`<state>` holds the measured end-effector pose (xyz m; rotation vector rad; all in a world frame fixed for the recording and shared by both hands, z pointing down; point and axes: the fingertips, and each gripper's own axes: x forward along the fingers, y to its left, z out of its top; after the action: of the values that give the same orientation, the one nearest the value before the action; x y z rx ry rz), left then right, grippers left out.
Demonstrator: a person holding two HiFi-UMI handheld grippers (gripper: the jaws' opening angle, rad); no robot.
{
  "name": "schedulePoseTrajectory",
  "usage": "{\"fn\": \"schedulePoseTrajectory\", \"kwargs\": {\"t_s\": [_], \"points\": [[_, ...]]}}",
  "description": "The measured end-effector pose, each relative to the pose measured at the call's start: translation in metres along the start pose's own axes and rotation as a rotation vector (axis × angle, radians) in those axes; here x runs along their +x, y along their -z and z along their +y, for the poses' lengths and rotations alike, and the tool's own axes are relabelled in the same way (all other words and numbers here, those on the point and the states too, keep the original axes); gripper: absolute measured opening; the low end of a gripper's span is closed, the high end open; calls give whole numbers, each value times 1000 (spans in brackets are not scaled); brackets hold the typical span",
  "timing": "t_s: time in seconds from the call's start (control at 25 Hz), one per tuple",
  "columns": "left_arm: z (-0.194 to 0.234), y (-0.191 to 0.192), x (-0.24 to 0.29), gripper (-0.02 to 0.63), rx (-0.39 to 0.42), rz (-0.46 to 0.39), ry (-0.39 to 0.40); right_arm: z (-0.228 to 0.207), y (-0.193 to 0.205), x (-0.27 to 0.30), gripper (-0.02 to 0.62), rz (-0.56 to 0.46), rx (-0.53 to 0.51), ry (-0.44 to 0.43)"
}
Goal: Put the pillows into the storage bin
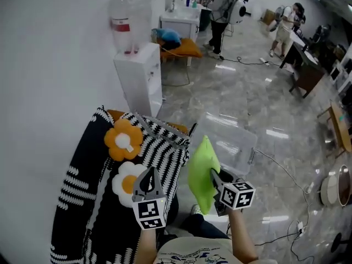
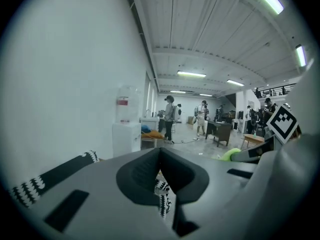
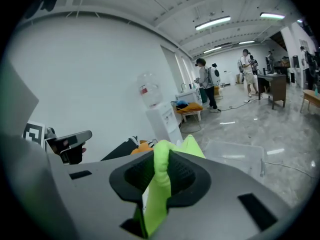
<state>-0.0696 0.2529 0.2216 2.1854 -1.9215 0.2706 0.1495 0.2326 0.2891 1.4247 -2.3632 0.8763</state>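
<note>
We hold two pillows: the left gripper [image 1: 147, 176] is clamped on the striped pillow [image 1: 88, 202], and the right gripper [image 1: 218, 178] is clamped on the green pillow [image 1: 201, 169]. The clear bin [image 1: 231, 142] lies just beyond the right gripper, with open floor [image 1: 264, 103] past its rim. The red label [image 1: 121, 25] on the water bottle left of the grippers is unreadable.

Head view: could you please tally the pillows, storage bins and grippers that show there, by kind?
Pillows: 2, the black-and-white flowered pillow and the green pillow
Storage bins: 1, the clear storage bin
Grippers: 2, the left gripper and the right gripper
Total: 5
</note>
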Motion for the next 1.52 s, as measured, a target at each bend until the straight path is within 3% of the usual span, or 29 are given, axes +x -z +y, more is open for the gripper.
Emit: {"fn": "schedulePoseTrajectory", "kwargs": {"t_s": [0.28,0.52,0.76,1.24,1.52], "points": [[-97,-16,93,13,1,15,51,-112,-50,6,78,-9,14,46],[-130,-33,160,13,34,20,79,-175,-86,36,78,-22,31,79],[-127,-47,235,14,59,47,86,-221,-121,90,78,-29,112,104],[-90,-58,433,14,87,157,184,-297,-161,235,80,83,229,232],[-69,-41,527,13,96,224,216,-342,-166,312,81,140,290,302]]}}
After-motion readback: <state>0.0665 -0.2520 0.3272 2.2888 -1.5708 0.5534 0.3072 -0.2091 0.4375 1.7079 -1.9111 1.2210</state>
